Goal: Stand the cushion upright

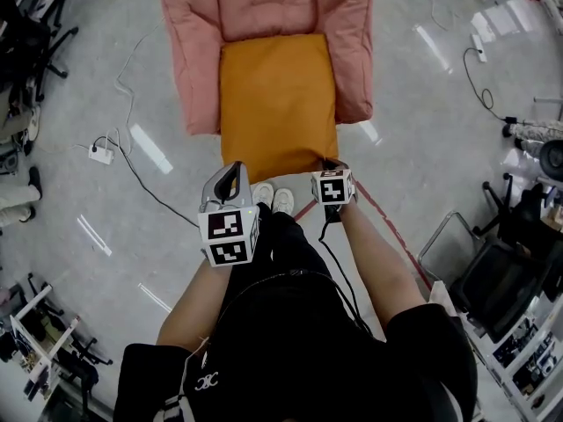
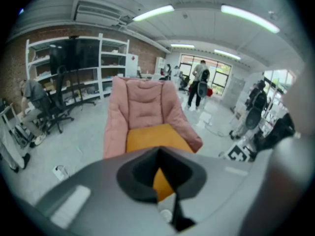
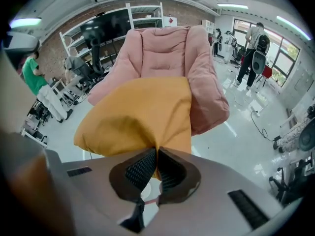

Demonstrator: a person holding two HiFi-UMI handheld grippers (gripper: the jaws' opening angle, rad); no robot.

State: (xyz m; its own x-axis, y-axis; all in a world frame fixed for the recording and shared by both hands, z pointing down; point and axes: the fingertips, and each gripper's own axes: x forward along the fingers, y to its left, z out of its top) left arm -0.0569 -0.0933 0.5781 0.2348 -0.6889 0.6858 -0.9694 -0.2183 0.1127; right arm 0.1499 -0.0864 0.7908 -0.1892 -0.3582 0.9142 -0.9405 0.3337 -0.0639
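An orange cushion (image 1: 277, 104) lies flat on the seat of a pink padded floor chair (image 1: 189, 51). My right gripper (image 1: 331, 163) is at the cushion's near right corner. In the right gripper view its jaws (image 3: 157, 151) are shut on a pinch of the orange cushion (image 3: 138, 117), whose near edge is lifted and bunched. My left gripper (image 1: 230, 176) is at the near left corner. In the left gripper view its jaws (image 2: 158, 150) meet at the tips, with orange fabric showing in the gap. The cushion (image 2: 152, 137) and the chair (image 2: 142, 104) lie beyond.
A white power strip (image 1: 101, 154) and its cable lie on the floor to the left. A red tape line (image 1: 387, 222) crosses the floor at the right, near a black office chair (image 1: 506, 271). My shoes (image 1: 273, 198) stand at the cushion's near edge. People stand by far windows (image 2: 199, 85).
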